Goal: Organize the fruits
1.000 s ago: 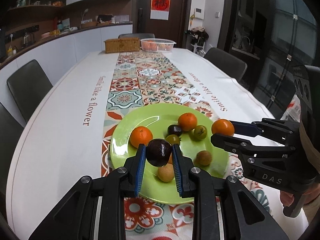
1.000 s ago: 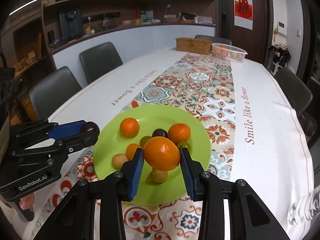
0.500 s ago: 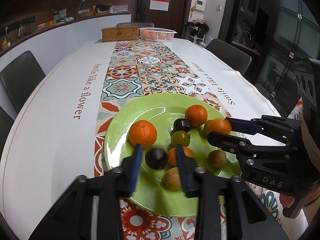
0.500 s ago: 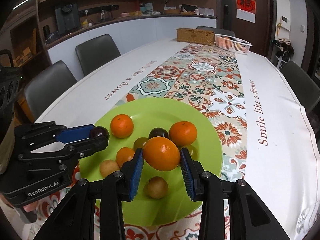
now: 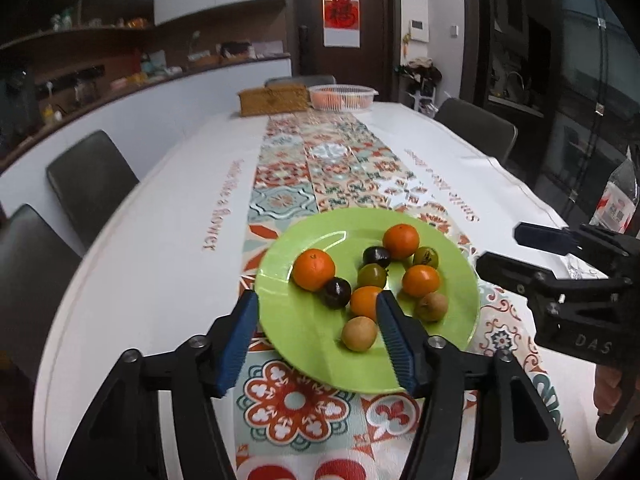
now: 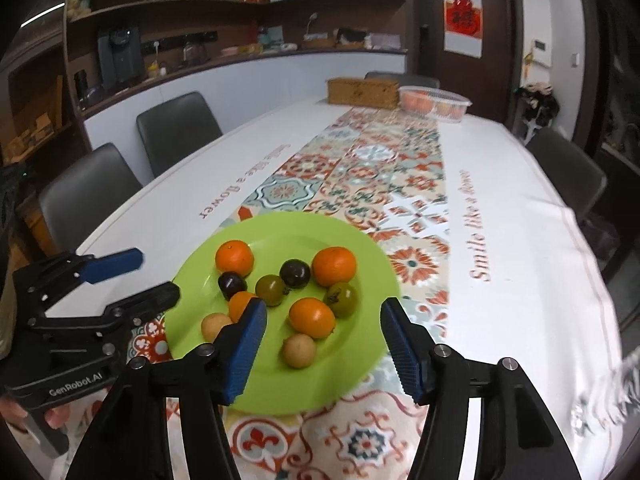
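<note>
A green plate (image 5: 304,340) (image 6: 360,376) sits on the patterned runner and holds several fruits: oranges, dark plums, green-brown tomatoes and tan round fruits. The dark plum (image 5: 335,292) (image 6: 231,283) lies next to an orange (image 5: 314,269). Another orange (image 6: 311,317) (image 5: 420,280) lies near the plate's right side. My left gripper (image 5: 316,332) is open and empty above the plate's near edge. My right gripper (image 6: 322,346) is open and empty above the near rim; it also shows in the left wrist view (image 5: 516,252).
A wicker box (image 5: 274,99) and a white basket of fruit (image 5: 343,96) stand at the table's far end. Dark chairs (image 5: 90,184) line both sides. A plastic bottle (image 5: 618,200) stands at the right edge.
Both grippers opened and pulled back. The left let the dark plum go onto the plate beside an orange; the right let its orange go onto the plate.
</note>
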Available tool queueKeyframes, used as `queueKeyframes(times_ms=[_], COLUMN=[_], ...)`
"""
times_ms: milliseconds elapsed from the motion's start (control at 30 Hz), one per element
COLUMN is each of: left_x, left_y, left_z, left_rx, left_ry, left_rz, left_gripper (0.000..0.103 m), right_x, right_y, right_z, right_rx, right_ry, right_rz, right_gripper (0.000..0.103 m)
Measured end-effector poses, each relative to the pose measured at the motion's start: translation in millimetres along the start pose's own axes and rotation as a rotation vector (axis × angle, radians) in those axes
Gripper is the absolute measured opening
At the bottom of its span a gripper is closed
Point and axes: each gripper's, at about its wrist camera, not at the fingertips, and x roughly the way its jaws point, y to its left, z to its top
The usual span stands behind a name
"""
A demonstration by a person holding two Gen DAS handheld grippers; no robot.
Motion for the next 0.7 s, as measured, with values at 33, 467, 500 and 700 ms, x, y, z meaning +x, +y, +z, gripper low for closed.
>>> queueKeyframes(times_ms=[33, 467, 500, 700], left_x=[-6.7, -92.9, -97.0, -128.2], left_y=[-0.8, -17.6, -19.3, -27.9], left_z=[-0.3, -16.2, -17.7, -33.4], left_rx=[-0.005, -0.020, -0.020, -0.016], left_ry=[-0.012, -0.133, -0.134, -0.145], left_rz=[0.006, 0.101, 0.102, 0.107], left_gripper=[0.069, 0.102, 0.103, 0.103], right_x=[-6.1, -92.4, -99.2, -132.8], right_y=[0.1, 2.0, 3.4, 8.8], right_z=[-1.3, -25.9, -28.9, -44.0], right_rx=[0.002, 0.050, 0.046, 0.050], right_ry=[-0.005, -0.108, -0.113, -0.142], right_rz=[-0.011, -0.063, -0.070, -0.082], right_gripper=[0.066, 0.081, 0.081, 0.085])
